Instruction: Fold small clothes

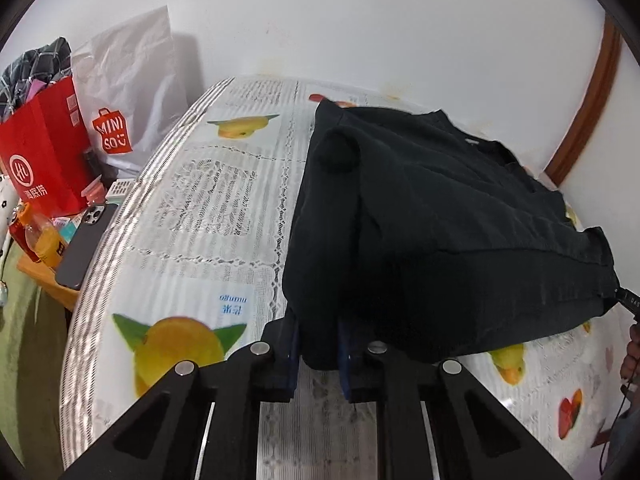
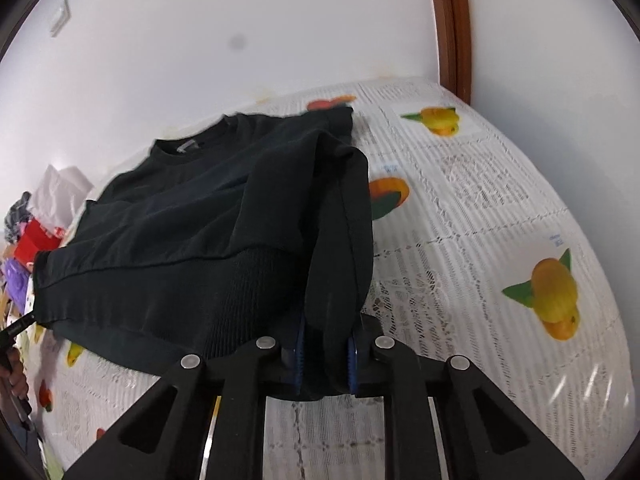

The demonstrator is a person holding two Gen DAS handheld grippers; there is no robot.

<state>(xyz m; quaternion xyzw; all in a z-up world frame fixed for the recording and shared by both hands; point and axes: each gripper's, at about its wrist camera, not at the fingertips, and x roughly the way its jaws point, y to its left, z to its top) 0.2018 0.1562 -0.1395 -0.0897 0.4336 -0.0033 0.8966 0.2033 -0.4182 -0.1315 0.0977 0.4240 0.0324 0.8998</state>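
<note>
A black sweatshirt (image 1: pixel 440 216) lies on the fruit-print tablecloth (image 1: pixel 208 200), sleeves folded in, its ribbed hem raised off the table toward me. My left gripper (image 1: pixel 318 350) is shut on the hem's left corner. My right gripper (image 2: pixel 326 354) is shut on the hem's right corner of the same sweatshirt (image 2: pixel 208 232). The neckline with a small label (image 2: pixel 188 146) lies at the far end, near the wall. The right gripper's tip shows at the right edge of the left wrist view (image 1: pixel 628 300).
Left of the table stand a red paper bag (image 1: pixel 44 152) and a white Miniso bag (image 1: pixel 124 92). A dark phone (image 1: pixel 86 244) and an orange drink bottle (image 1: pixel 42 240) lie on a low wooden shelf. A white wall and brown door frame (image 2: pixel 452 28) stand behind the tablecloth (image 2: pixel 480 216).
</note>
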